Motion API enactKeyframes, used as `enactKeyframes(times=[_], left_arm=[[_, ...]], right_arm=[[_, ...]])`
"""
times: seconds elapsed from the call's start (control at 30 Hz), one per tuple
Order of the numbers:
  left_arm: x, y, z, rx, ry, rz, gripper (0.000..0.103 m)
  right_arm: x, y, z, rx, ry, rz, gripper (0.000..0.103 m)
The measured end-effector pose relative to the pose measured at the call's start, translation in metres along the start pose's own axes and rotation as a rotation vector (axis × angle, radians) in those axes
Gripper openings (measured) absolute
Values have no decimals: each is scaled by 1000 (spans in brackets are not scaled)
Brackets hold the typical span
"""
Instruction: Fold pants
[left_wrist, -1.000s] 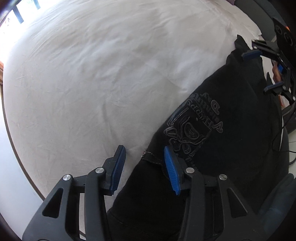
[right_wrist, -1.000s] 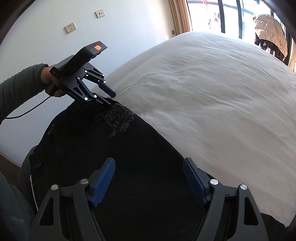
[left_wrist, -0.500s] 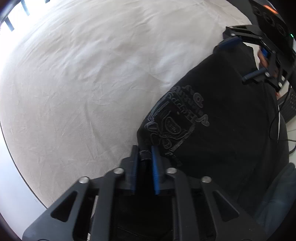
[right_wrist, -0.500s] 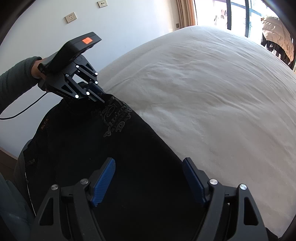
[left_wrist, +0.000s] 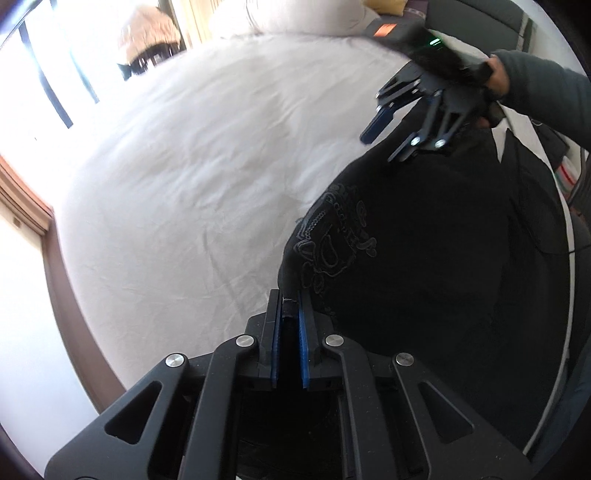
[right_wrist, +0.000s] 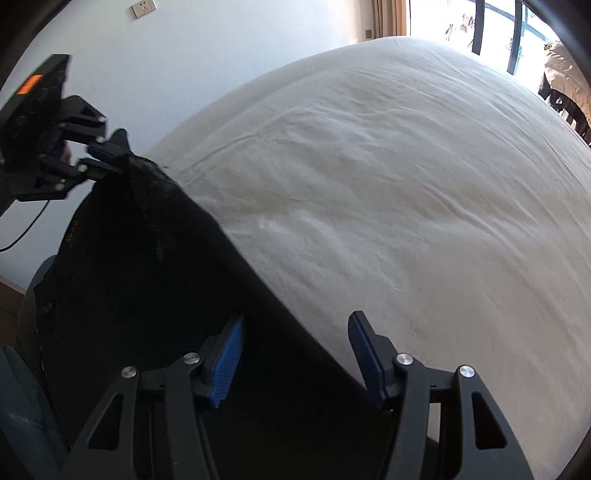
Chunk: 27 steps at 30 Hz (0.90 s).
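Black pants (left_wrist: 424, 258) with an embroidered pocket design lie at the near edge of a white bed (left_wrist: 203, 166). My left gripper (left_wrist: 287, 301) is shut on a corner of the pants' waistband and lifts it off the bed; it also shows in the right wrist view (right_wrist: 110, 158), holding the raised corner. My right gripper (right_wrist: 295, 354) is open, its jaws straddling the pants' edge (right_wrist: 184, 277) without gripping. It shows in the left wrist view (left_wrist: 388, 136) with blue pads apart above the far end of the pants.
The white bed sheet (right_wrist: 388, 184) spreads wide to the right. A white wall with a socket (right_wrist: 144, 7) is behind. Windows (right_wrist: 517, 33) and a chair with a beige coat (right_wrist: 565, 74) stand beyond the bed. Pillows (left_wrist: 295, 14) lie at the head.
My left gripper closed on the pants' waistband corner and raised it. The right gripper stayed open and shifted along the pants' edge.
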<state>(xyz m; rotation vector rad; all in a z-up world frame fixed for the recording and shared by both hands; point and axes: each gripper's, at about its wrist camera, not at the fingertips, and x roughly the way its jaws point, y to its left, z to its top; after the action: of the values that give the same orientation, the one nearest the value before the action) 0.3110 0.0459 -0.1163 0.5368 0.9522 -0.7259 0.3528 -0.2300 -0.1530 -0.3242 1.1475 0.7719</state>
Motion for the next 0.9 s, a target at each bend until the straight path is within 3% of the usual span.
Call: enactKeyframes(times=[0.13, 0.3, 0.37, 0.43, 0.57, 0.9], left_arm=[[-14, -17, -4, 66, -38, 64, 7], [-27, -21, -11, 68, -67, 65, 6], [-31, -22, -12, 61, -73, 55, 6], [-35, -24, -15, 72, -73, 56, 7], [-38, -25, -18, 65, -75, 54, 6], [-53, -33, -22, 0, -107, 64, 6]], right_arm=[[3, 2, 8, -15, 10, 24, 61], [5, 19, 22, -75, 11, 63, 58], [12, 22, 24, -85, 47, 84, 41], [13, 21, 24, -82, 61, 101, 36], [4, 24, 23, -74, 43, 122, 14], [-33, 55, 9, -40, -57, 0, 5]])
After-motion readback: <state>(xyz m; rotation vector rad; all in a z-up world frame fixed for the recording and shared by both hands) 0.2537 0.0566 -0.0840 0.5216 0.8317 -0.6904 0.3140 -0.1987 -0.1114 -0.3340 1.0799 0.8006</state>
